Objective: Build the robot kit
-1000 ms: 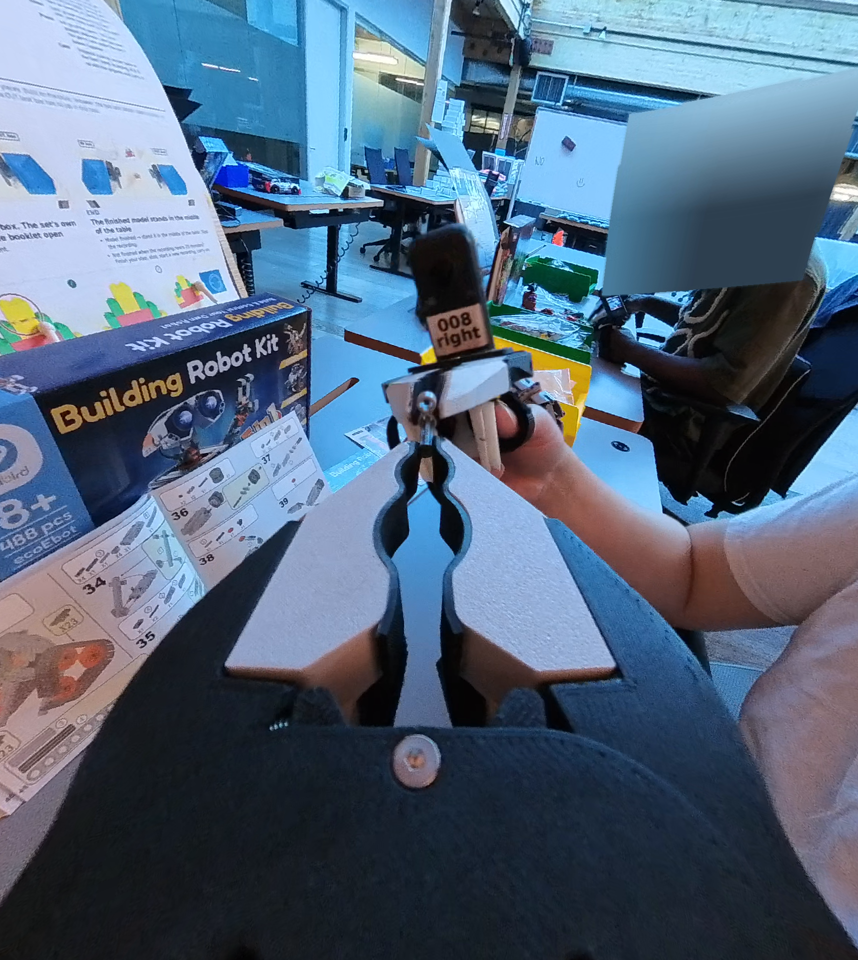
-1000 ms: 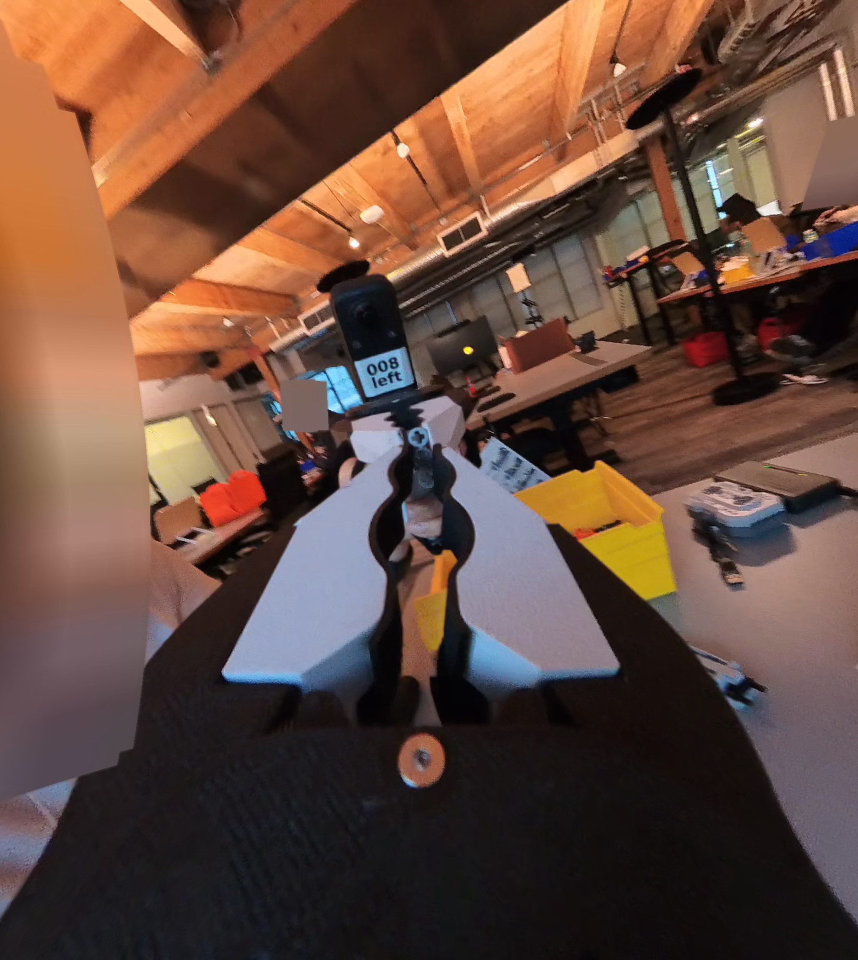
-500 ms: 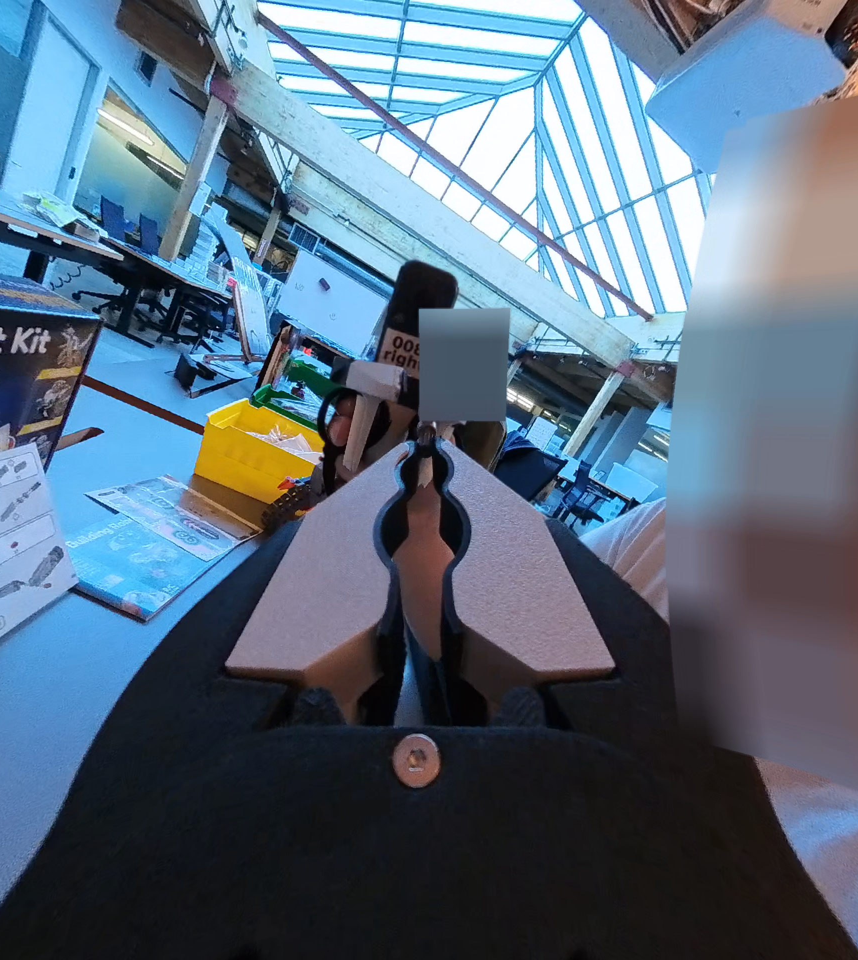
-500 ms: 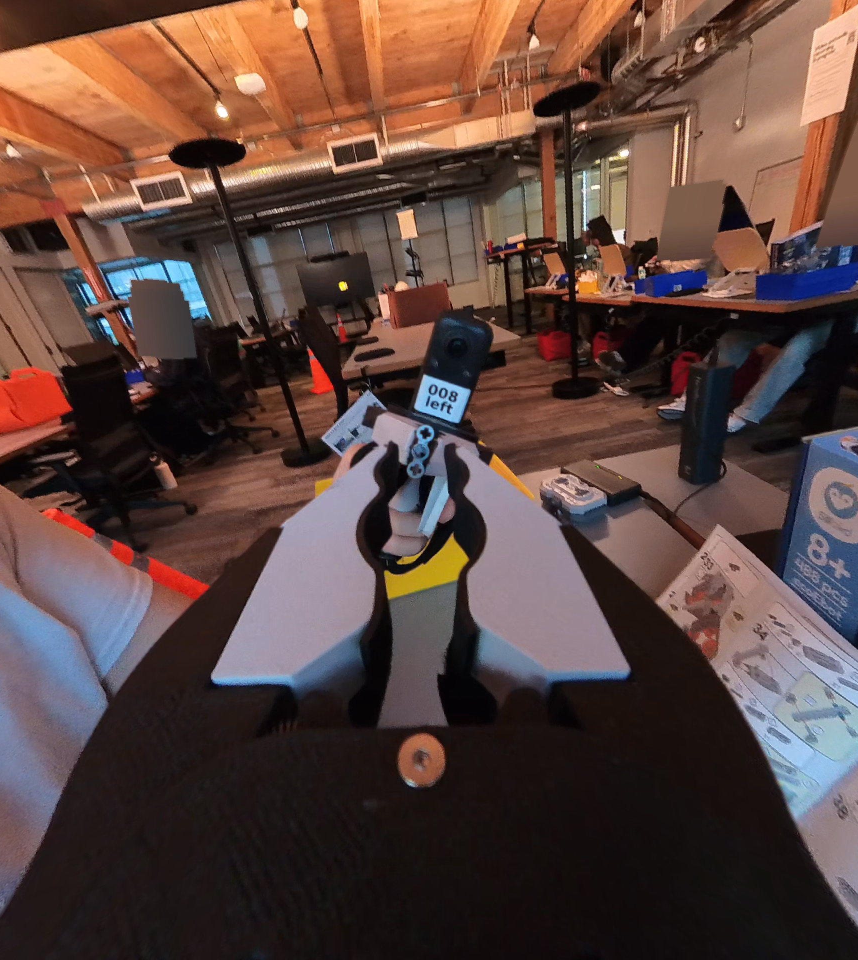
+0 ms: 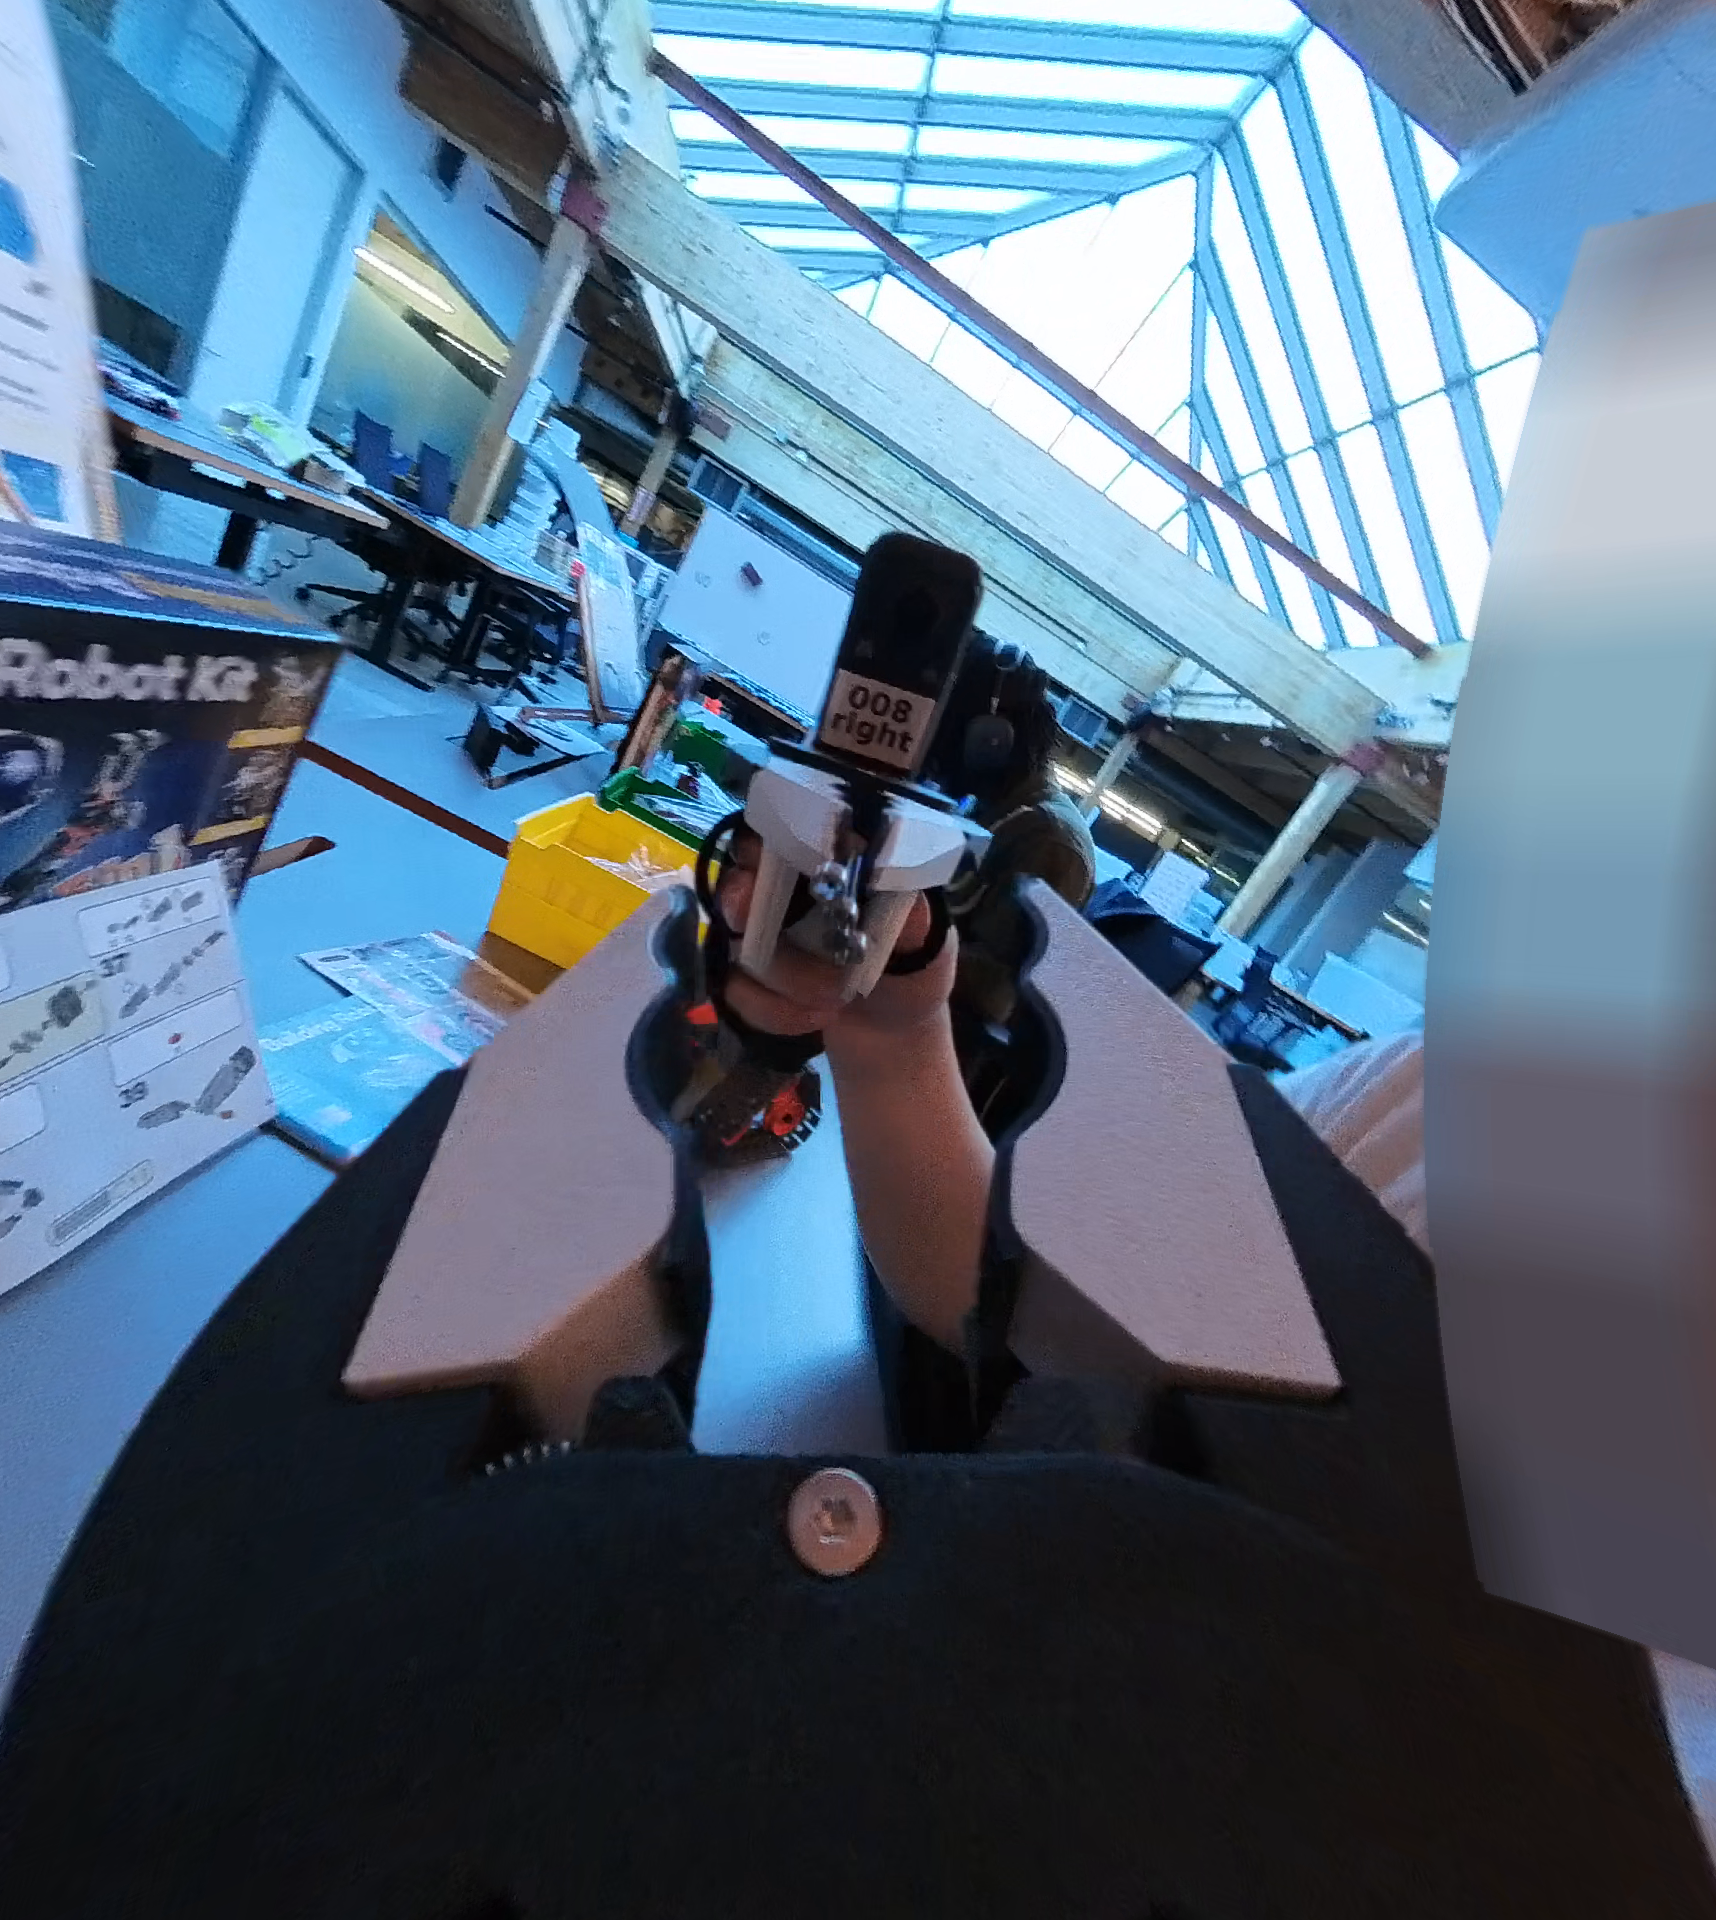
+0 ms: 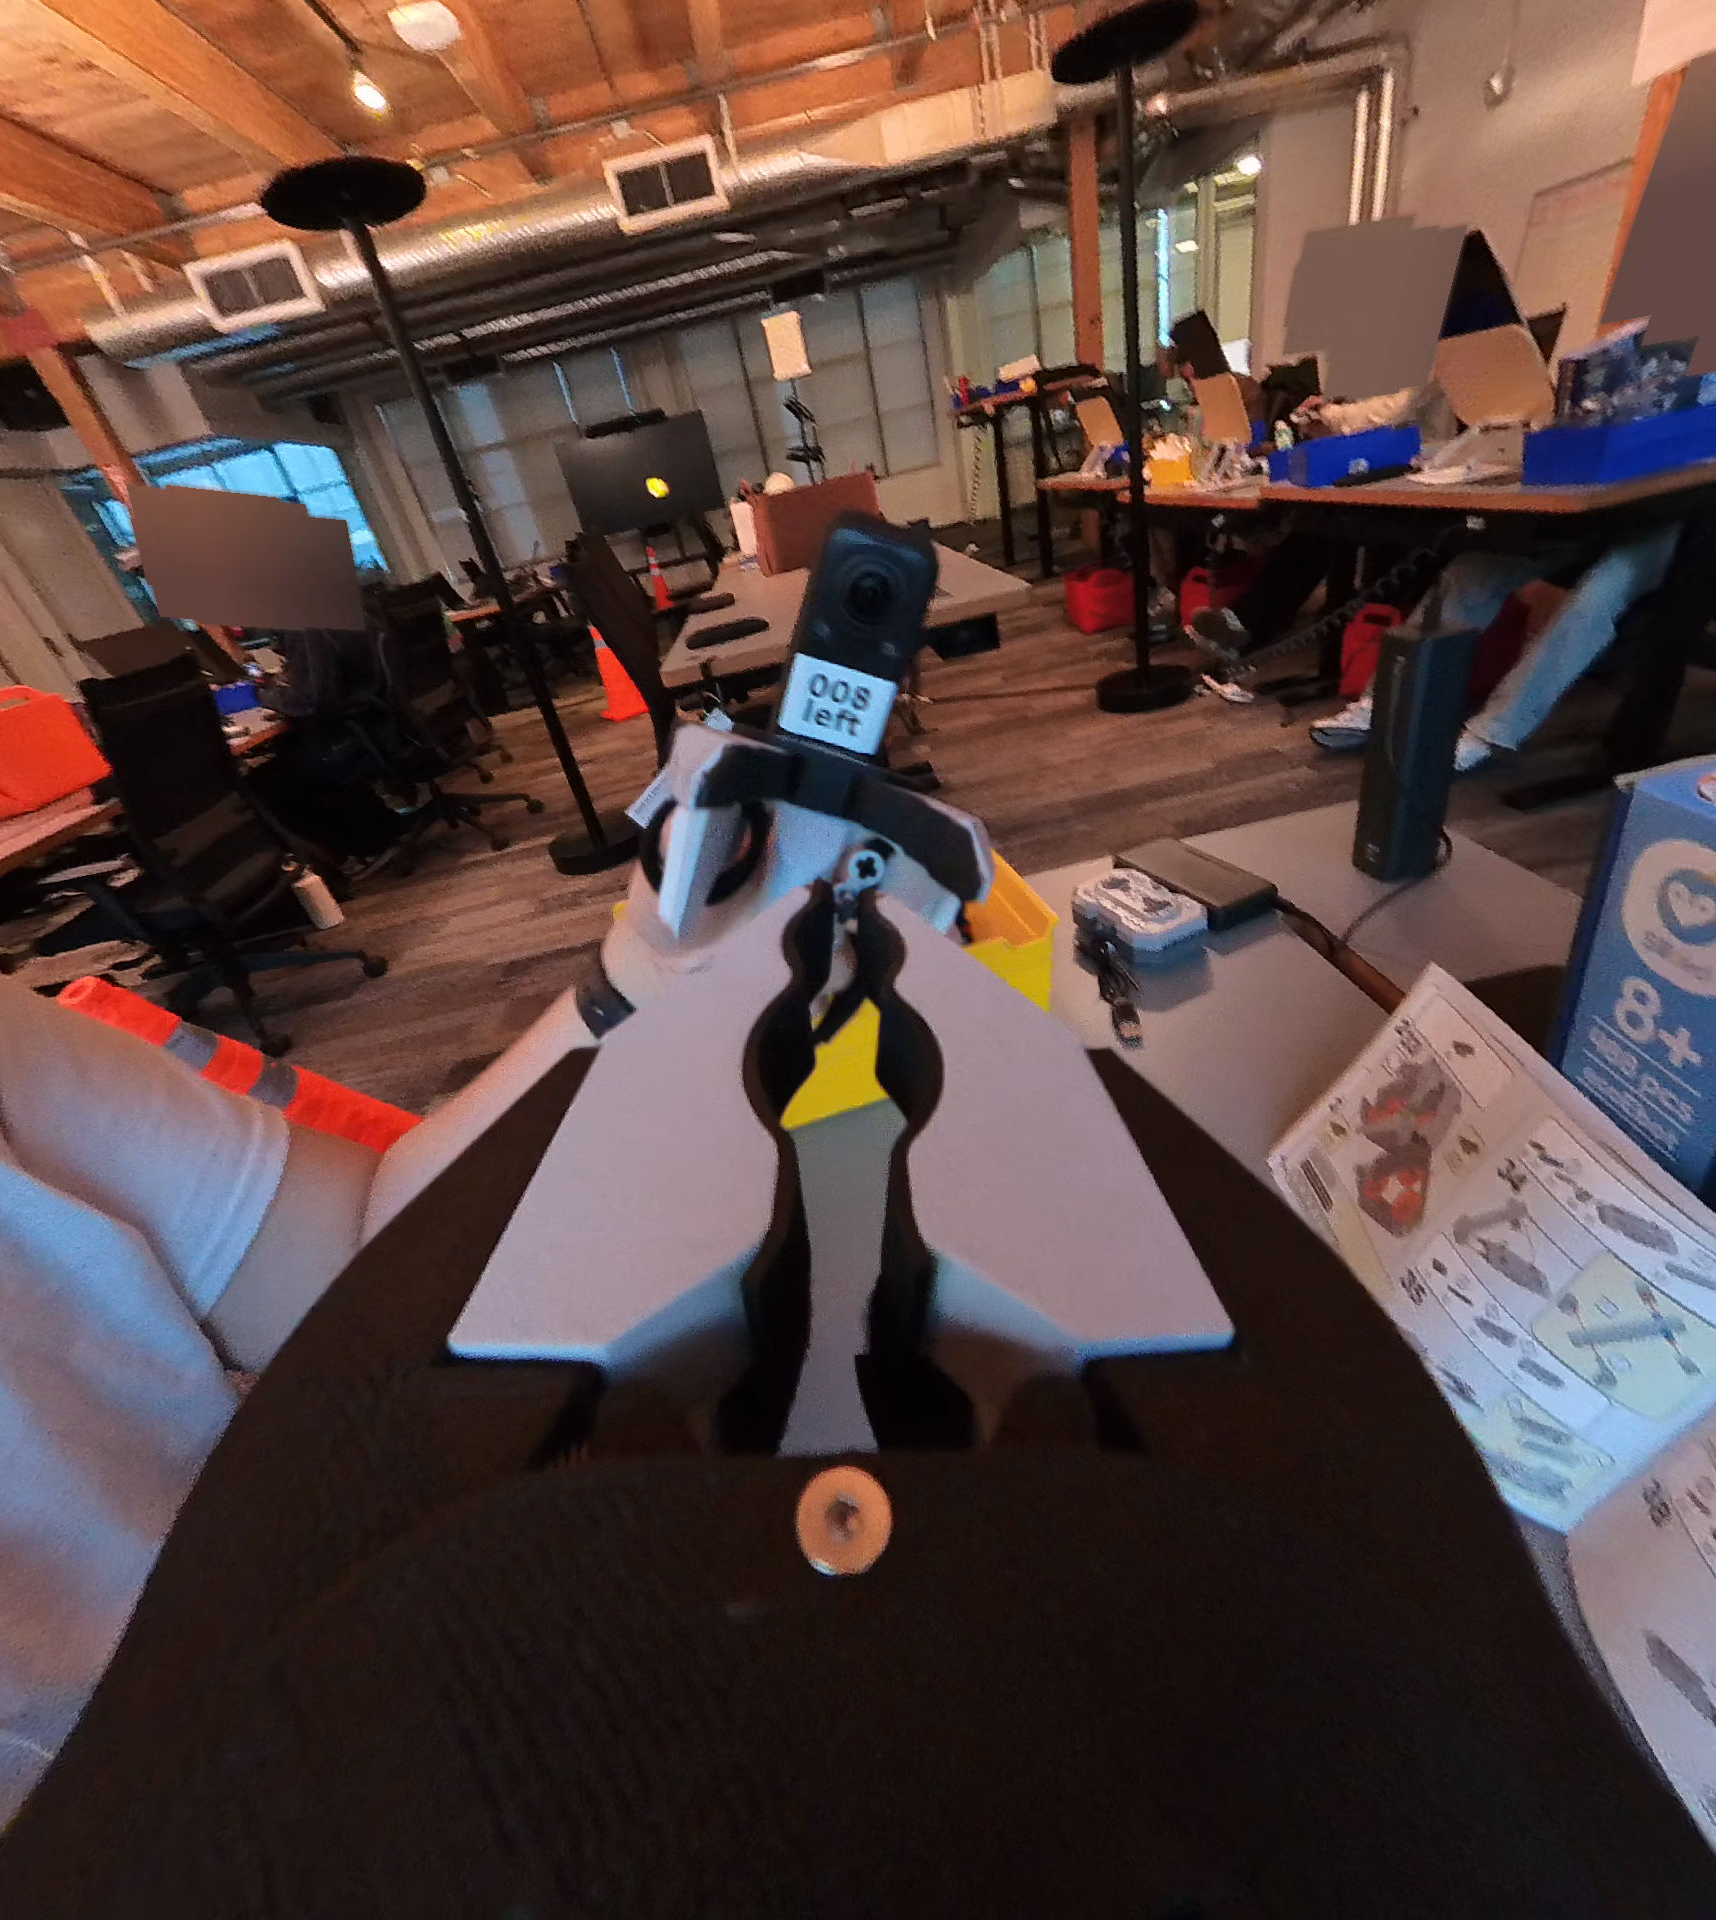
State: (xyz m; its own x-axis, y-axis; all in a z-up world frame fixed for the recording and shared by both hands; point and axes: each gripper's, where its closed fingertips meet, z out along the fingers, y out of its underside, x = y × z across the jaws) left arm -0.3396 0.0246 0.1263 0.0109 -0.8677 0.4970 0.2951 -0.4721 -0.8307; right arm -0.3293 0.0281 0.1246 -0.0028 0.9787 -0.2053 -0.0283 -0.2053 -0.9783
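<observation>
My left gripper is open wide and empty. My right gripper faces it, tip to tip, just ahead of its fingertips. In the right wrist view my right gripper is shut on a small grey toy connector with a cross-shaped hole. The same connector shows in the left wrist view at the right gripper's tips. The left gripper stands with its white jaws apart on either side of the connector. A black and orange toy model sits on the grey table below both grippers.
A dark blue kit box with an open instruction booklet leaning on it stands to the left; both show in the right wrist view, the box and booklet. A yellow bin sits beyond. A grey device lies on the table. Only a small space, under 4 cm, lies between the two pairs of fingers.
My left gripper has opened and let go of the grey connector. My right gripper stays shut on it. Both views have tilted.
</observation>
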